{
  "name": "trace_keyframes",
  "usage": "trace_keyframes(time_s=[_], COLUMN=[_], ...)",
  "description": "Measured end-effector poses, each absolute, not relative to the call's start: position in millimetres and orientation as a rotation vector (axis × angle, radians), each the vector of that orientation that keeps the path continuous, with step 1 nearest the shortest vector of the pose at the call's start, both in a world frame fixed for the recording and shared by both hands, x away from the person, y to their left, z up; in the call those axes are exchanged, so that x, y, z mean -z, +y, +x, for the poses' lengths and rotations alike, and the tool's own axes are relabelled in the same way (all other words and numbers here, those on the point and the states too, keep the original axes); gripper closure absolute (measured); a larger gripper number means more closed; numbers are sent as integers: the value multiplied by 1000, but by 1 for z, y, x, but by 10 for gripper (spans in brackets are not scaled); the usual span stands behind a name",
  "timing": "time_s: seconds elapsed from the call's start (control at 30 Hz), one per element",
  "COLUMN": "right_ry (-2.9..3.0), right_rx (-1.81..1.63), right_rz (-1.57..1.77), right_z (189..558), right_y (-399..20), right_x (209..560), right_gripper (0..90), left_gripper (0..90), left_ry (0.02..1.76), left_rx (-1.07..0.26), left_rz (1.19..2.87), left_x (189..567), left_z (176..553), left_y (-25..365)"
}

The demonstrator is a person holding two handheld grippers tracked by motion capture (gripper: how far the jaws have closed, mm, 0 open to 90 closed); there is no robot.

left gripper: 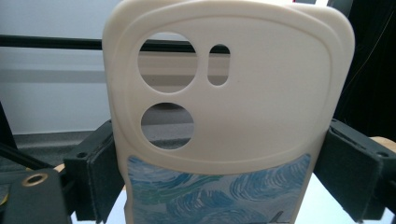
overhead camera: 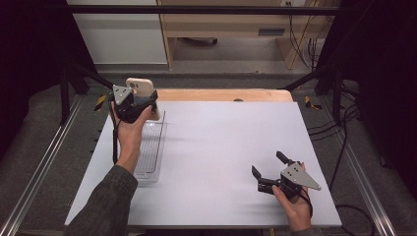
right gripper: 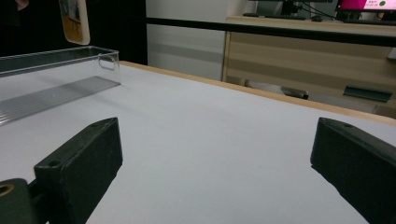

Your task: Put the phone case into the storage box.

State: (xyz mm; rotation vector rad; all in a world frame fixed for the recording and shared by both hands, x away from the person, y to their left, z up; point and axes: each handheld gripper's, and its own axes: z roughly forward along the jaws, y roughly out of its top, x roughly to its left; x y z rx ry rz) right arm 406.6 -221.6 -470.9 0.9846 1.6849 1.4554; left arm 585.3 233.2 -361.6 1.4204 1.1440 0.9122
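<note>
A: Phone case (left gripper: 261, 93) finish?
B: Cream, matt, looks like soft rubbery plastic, smooth. Lower panel has a painted-swirl print in blue, slight sheen.
A: Tray (overhead camera: 150, 147)?
B: Clear glossy plastic, ribbed floor.
A: Left tool (overhead camera: 142, 102), right tool (overhead camera: 268, 167)?
B: Black matt plastic jaws, faintly grainy. Grey top plates look like dull metal.
A: Surface (overhead camera: 221, 147)?
B: White, matt, smooth sheet; bare light wood along the far edge.
</note>
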Motion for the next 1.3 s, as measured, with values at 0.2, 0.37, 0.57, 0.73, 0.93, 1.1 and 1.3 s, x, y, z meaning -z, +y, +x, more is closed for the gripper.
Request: trace_keyframes(time_s=[0.2,0.37,0.57,0.73,0.93,1.1,1.3], right_ry=[1689,1689,1689,1695,1697,1705,1703], right_rx=[-1441,-1437,-1437,-1437,-1437,-1440,-1441], right_rz=[951,943,947,947,950,951,956], right_z=[405,405,405,405,405,405,406], right_y=[-219,-219,-218,-218,-219,-218,-219], right_x=[472,471,472,472,473,473,473], right_gripper=[25,28,28,28,28,27,26], left_gripper=[106,106,106,106,106,106,105], left_ry=[1151,1161,1177,1185,1194,1202,1218], left_rx=[-907,-909,-906,-907,-911,-922,-924], left_rz=[1421,1427,1432,1428,1440,1449,1449], left_x=[365,369,376,380,389,398,404], left_z=[586,587,590,593,598,601,604], left_y=[233,234,235,234,232,231,231])
